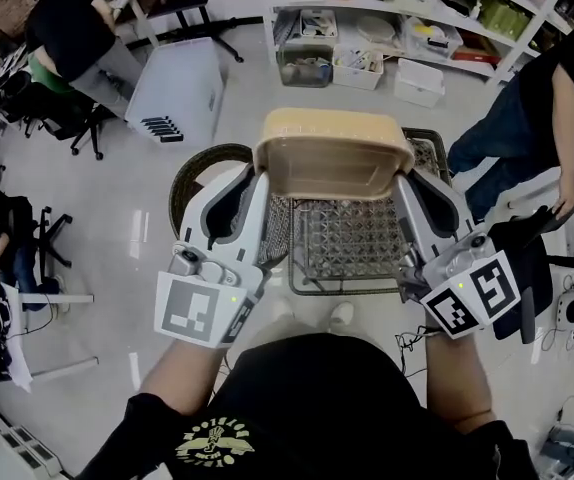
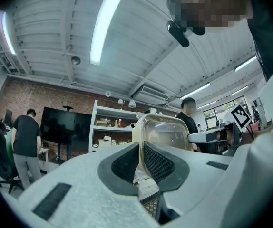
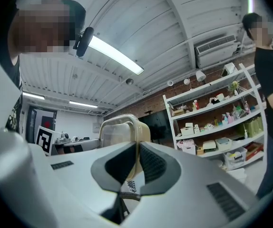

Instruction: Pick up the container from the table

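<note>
A beige, shallow plastic container (image 1: 333,152) is held up in the air, tilted with its open side toward me. My left gripper (image 1: 259,180) is shut on its left rim, and my right gripper (image 1: 405,180) is shut on its right rim. In the left gripper view the container (image 2: 165,132) stands up between the dark pads (image 2: 158,163), its clear inside facing the camera. In the right gripper view the container (image 3: 122,129) rises the same way from between the pads (image 3: 151,164).
Below the container a wire rack (image 1: 352,243) sits on a tray. A round dark bin (image 1: 195,180) stands left of it on the floor. Shelves with boxes (image 1: 387,28) line the back. People stand at the right (image 1: 557,98) and back left (image 1: 72,28).
</note>
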A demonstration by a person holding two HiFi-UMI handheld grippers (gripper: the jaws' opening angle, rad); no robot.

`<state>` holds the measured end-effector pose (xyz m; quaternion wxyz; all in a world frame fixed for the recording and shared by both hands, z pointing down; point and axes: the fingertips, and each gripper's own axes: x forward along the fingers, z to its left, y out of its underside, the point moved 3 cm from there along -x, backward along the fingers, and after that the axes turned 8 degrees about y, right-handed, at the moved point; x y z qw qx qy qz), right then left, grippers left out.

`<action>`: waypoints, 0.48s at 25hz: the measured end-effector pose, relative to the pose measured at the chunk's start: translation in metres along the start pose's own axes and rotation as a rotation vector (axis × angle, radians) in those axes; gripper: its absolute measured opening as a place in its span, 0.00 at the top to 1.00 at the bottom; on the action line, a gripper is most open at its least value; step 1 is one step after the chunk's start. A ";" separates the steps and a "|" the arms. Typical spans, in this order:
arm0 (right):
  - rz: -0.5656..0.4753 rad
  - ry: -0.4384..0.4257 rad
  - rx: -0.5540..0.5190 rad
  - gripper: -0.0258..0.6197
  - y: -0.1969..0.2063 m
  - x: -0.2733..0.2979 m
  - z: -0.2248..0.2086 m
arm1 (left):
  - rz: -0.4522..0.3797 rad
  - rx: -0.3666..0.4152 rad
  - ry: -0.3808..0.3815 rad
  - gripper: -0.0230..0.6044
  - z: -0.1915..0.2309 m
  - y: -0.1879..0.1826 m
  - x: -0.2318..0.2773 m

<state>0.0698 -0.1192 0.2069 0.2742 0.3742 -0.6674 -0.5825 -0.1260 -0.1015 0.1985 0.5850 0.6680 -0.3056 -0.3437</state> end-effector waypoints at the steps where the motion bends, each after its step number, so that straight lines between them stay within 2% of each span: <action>1: 0.001 0.003 0.000 0.92 0.001 -0.001 0.001 | -0.001 -0.003 0.001 0.91 0.000 0.001 -0.001; 12: -0.009 0.021 -0.006 0.92 0.003 0.007 0.018 | -0.014 0.006 0.014 0.91 0.014 -0.002 -0.015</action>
